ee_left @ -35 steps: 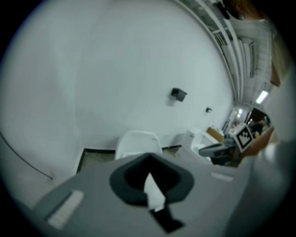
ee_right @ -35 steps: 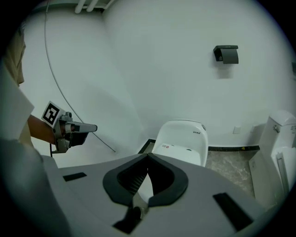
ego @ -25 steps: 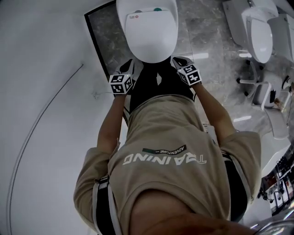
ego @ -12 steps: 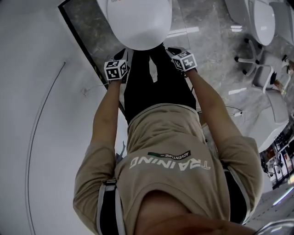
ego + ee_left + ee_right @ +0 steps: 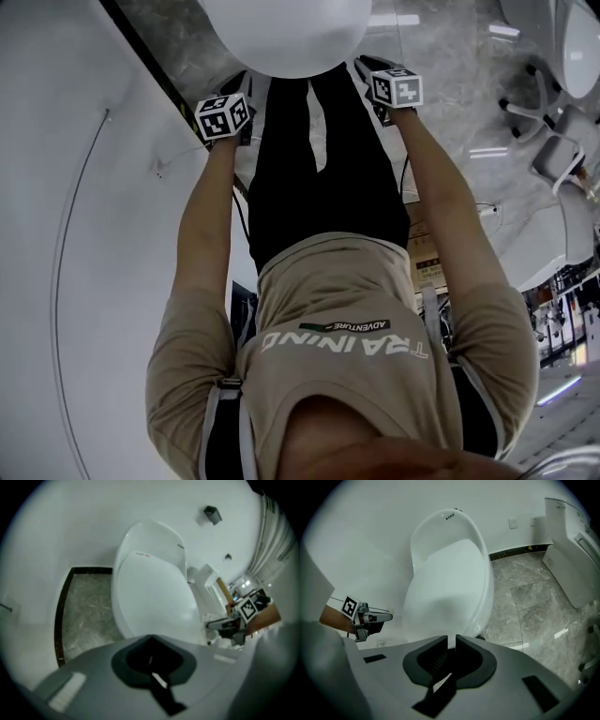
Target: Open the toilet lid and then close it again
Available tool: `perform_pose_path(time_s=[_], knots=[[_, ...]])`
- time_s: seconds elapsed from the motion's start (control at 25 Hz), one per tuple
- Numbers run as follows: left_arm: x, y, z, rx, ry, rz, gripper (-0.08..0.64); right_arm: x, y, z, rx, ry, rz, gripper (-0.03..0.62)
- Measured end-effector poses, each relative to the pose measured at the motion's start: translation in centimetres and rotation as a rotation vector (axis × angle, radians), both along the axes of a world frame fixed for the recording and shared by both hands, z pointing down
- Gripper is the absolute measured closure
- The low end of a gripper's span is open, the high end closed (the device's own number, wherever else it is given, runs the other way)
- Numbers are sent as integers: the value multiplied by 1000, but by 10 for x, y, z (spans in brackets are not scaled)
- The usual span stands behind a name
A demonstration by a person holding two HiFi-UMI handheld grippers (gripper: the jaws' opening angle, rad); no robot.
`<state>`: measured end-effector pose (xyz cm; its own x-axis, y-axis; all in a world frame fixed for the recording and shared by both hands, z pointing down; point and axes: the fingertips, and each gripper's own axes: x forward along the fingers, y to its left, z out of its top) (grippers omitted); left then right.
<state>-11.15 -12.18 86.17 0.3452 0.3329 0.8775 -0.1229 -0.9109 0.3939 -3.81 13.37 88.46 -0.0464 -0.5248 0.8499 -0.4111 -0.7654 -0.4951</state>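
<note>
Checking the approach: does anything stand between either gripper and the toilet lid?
Nothing visible does. The closed lid lies bare ahead of the left gripper and the right gripper, both shut, flanking its front edge.

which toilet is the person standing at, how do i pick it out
Start at the grey marble floor with the dark border. The toilet stands near the bordered edge, backed against the plain white wall, its oval lid down. Unlike the other white fixture across the floor, it sits straight ahead of the person.
</note>
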Motion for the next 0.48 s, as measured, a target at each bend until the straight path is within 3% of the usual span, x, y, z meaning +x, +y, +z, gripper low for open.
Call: perform_pose_path(time_s=[0.12, 0.2, 0.24, 0.36, 0.48], knots=[[-4, -7, 26, 28, -71, -38, 555, 4, 3, 16, 12, -14, 13, 572], [-3, -13, 32, 10, -84, -85, 555, 2, -2, 19, 38, -39, 22, 460], [0, -14, 32, -5, -80, -104, 555, 2, -4, 19, 48, -48, 24, 445], [4, -13, 36, -65, -82, -141, 555, 0, -8, 18, 58, -58, 20, 445], [5, -19, 39, -69, -107, -169, 555, -2, -10, 21, 57, -66, 21, 445]])
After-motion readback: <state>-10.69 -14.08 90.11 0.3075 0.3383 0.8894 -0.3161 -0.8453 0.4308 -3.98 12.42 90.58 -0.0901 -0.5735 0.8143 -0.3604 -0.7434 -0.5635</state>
